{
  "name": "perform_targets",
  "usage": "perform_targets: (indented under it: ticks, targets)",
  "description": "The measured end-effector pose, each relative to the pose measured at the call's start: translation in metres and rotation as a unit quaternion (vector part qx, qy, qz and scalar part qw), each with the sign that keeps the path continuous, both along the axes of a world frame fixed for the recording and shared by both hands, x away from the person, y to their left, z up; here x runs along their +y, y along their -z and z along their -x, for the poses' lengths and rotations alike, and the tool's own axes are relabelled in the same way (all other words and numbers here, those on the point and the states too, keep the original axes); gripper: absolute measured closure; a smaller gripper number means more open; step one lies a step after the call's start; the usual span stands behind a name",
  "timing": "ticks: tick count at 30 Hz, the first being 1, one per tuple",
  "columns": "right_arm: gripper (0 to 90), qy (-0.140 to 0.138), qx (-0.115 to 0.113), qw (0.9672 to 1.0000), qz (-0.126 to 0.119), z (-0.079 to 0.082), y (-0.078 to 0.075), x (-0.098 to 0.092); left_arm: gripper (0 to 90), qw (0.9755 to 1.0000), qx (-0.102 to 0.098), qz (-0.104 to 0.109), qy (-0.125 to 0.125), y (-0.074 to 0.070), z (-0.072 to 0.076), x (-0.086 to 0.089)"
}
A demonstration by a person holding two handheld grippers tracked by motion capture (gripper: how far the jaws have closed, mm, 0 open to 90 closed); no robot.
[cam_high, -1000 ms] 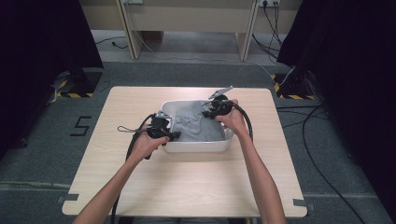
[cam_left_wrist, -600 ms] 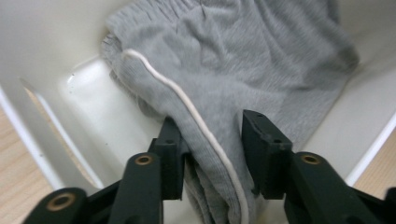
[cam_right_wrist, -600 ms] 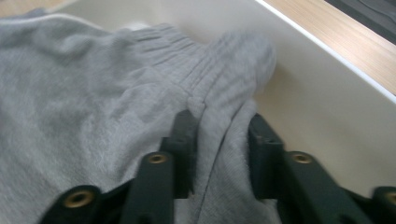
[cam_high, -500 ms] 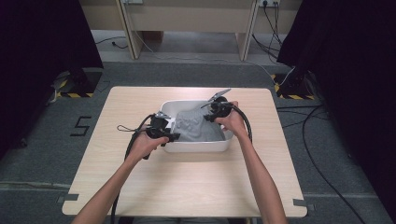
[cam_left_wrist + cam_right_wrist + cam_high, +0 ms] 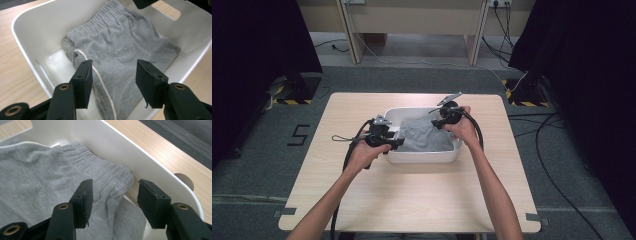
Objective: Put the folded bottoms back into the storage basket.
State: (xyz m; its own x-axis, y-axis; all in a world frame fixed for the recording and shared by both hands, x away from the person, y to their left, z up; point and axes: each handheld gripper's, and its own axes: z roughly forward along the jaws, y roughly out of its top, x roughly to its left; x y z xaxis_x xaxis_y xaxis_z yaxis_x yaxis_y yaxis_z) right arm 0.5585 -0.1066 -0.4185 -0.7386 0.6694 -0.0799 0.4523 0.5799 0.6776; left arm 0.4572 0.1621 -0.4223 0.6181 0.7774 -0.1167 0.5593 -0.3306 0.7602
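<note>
Lying in the white tub [image 5: 422, 157], grey shorts [image 5: 120, 47] beneath both parted, just-opened tongs [image 5: 113, 75]

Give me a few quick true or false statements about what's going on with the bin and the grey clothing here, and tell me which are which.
1. The grey garment lies inside the white bin. True.
2. The left gripper is clamped on the garment. False: its jaws stand apart above the cloth, having just been opening, with nothing pinched.
3. A white drawstring lies on the garment. True.
4. The right gripper holds the bin's rim. False: its jaws, just opened, hang free over the elastic waistband.
5. The bin sits on the floor. False: it rests on the wooden table.
</note>
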Motion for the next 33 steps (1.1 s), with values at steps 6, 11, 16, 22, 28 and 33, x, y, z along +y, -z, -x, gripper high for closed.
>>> perform_targets:
  ticks: [6,11,16,22,28,33]
  targets:
    - [45.0,-0.007,-0.005,0.9999,-0.01,0.006,-0.004,0.0,47.4,0.9999,-0.006,0.004,0.009,-0.004,0.005,-0.002]
    - [43.0,-0.005,-0.006,0.9998,-0.016,0.011,-0.007,-0.003,47.0,0.9998,-0.007,0.01,0.016,-0.007,0.009,-0.001]
    - [43.2,-0.009,-0.013,0.9997,-0.02,0.016,-0.011,-0.003,46.1,0.9997,-0.008,0.018,0.014,-0.009,0.013,0.004]
    - [42.7,-0.019,-0.023,0.9993,-0.024,0.025,-0.018,-0.001,43.2,0.9994,-0.013,0.03,0.013,-0.01,0.021,0.011]
    - [42.0,-0.022,-0.029,0.9988,-0.031,0.033,-0.023,-0.001,40.1,0.9993,-0.014,0.033,0.012,-0.009,0.025,0.017]
    - [39.7,-0.019,-0.036,0.9985,-0.038,0.041,-0.025,-0.005,35.4,0.9989,-0.014,0.042,0.016,-0.011,0.031,0.019]
